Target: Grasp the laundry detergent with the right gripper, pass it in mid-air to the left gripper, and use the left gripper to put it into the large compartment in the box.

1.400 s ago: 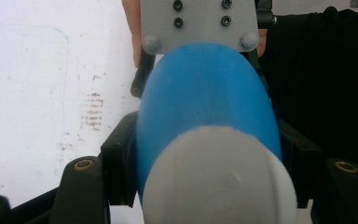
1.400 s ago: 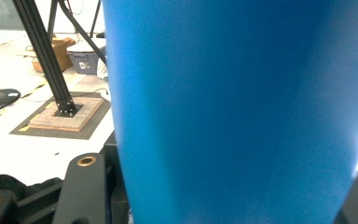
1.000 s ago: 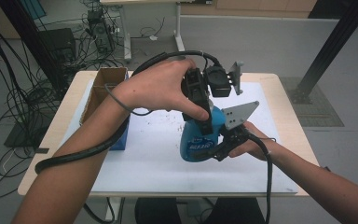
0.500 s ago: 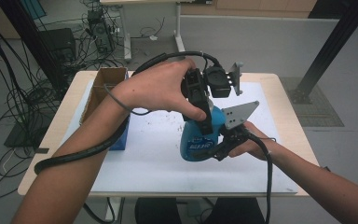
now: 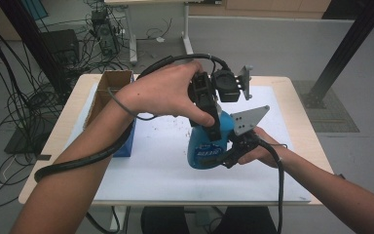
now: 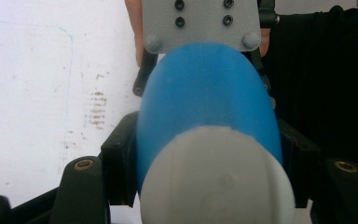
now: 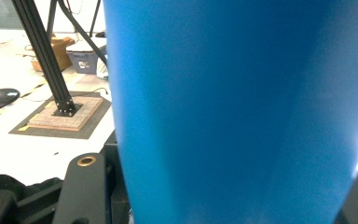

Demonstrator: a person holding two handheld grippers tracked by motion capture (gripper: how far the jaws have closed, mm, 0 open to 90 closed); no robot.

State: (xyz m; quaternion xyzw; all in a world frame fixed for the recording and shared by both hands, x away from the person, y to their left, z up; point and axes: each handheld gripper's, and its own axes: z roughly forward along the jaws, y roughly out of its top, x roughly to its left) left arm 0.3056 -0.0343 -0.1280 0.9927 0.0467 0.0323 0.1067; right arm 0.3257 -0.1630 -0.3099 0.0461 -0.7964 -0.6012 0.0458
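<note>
Table: white mat point(image 5: 151, 165) covers a wooden top, grey floor and loose cables around it.
Bottle: blue bottle point(image 5: 205, 144) stands upright near the mat's middle, white cap point(image 6: 214, 179) on top.
Left gripper: left gripper point(image 5: 213, 127) comes down from above, jaws clamped on the bottle's upper part just under the cap.
Right gripper: right gripper point(image 5: 224, 157) reaches in level from the bottle's right, jaws clamped on its lower body.
Box: open cardboard box point(image 5: 112, 87) sits well left of the bottle, at the mat's edge.
</note>
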